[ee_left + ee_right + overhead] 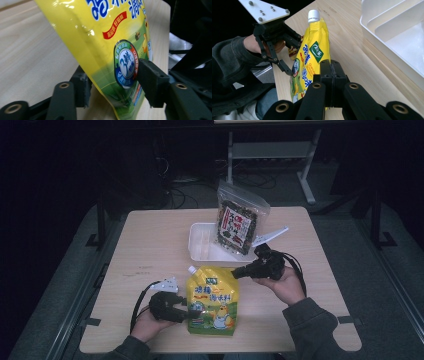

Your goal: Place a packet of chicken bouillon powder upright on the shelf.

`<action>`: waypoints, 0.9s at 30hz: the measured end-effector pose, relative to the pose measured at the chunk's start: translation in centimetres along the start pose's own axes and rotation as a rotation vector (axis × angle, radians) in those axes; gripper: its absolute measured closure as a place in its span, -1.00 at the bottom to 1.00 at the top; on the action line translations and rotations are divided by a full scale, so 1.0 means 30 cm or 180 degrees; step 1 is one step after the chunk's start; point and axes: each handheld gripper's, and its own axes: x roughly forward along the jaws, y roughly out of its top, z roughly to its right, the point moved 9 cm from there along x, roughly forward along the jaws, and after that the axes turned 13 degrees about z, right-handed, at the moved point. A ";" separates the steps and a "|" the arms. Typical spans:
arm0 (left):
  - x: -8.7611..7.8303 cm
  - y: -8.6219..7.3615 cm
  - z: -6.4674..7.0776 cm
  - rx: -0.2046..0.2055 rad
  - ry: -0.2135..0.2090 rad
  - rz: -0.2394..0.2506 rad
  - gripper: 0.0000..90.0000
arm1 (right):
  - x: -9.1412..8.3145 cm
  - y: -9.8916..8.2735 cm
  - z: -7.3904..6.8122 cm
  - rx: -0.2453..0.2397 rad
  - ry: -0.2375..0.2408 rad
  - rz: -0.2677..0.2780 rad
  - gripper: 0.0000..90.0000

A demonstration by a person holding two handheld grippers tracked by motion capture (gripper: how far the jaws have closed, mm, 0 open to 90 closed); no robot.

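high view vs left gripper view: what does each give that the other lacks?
High view alone: the dark snack bag standing in the white tray, the right tongs held above the table beside that tray, both forearms, and the pouch's white cap.

Left gripper view alone: the close grip, with one jaw pressing on the round blue badge and the other behind the film.

Both: the yellow spout pouch, the left tongs, the wooden tabletop.
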 end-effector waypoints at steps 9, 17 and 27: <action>-0.021 0.020 0.007 -0.0125 -0.0169 0.0187 0.53 | -0.021 0.012 -0.011 -0.0025 0.0068 0.0048 0.99; -0.024 0.023 0.017 -0.0116 -0.0230 0.0210 0.70 | -0.028 0.017 -0.008 -0.0036 0.0117 0.0053 0.91; -0.025 0.023 0.021 -0.0053 -0.0245 0.0207 0.70 | 0.026 -0.013 -0.003 0.0028 0.0151 -0.0101 0.65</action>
